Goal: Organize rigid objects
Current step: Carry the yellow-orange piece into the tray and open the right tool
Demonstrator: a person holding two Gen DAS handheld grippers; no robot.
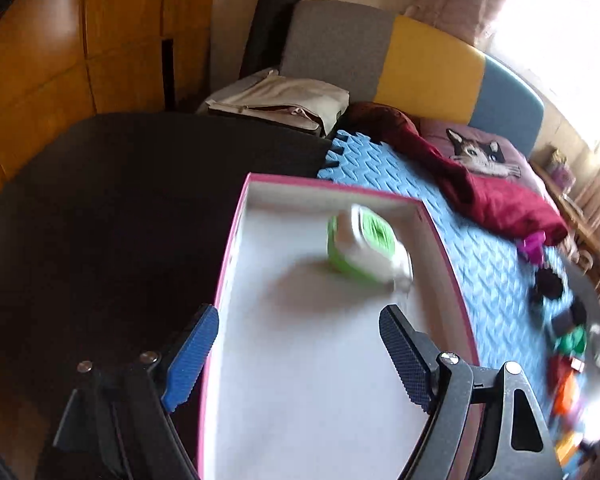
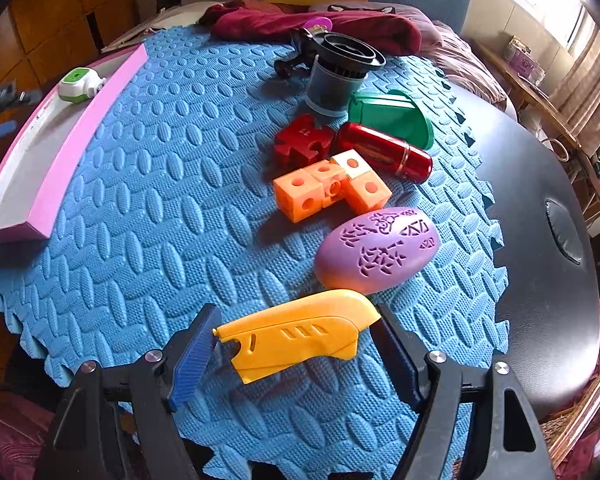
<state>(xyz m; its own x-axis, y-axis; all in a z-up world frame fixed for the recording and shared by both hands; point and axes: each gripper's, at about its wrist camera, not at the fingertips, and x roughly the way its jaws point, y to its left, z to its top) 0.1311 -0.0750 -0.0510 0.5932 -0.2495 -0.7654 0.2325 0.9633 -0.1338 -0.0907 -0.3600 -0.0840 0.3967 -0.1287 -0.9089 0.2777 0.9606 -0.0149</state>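
My left gripper [image 1: 300,314] stands open above a shallow pink-rimmed box [image 1: 236,248] with a white floor, nothing between its fingers. A green and white plastic object [image 1: 364,248] lies blurred near the box's far right corner, apart from the fingertips. The right wrist view shows the same object [image 2: 78,84] in the box [image 2: 100,108] at the far left. My right gripper [image 2: 296,316] is shut on a yellow plastic piece [image 2: 296,340], held crosswise just over the blue foam mat [image 2: 160,220].
Past the yellow piece lie a purple patterned egg [image 2: 376,250], joined orange cubes [image 2: 328,190], a red puzzle block [image 2: 304,140], a red cylinder [image 2: 384,154], a green scoop-like piece [image 2: 392,118] and a dark cup [image 2: 336,80]. A black table [image 2: 540,260] shows at the right.
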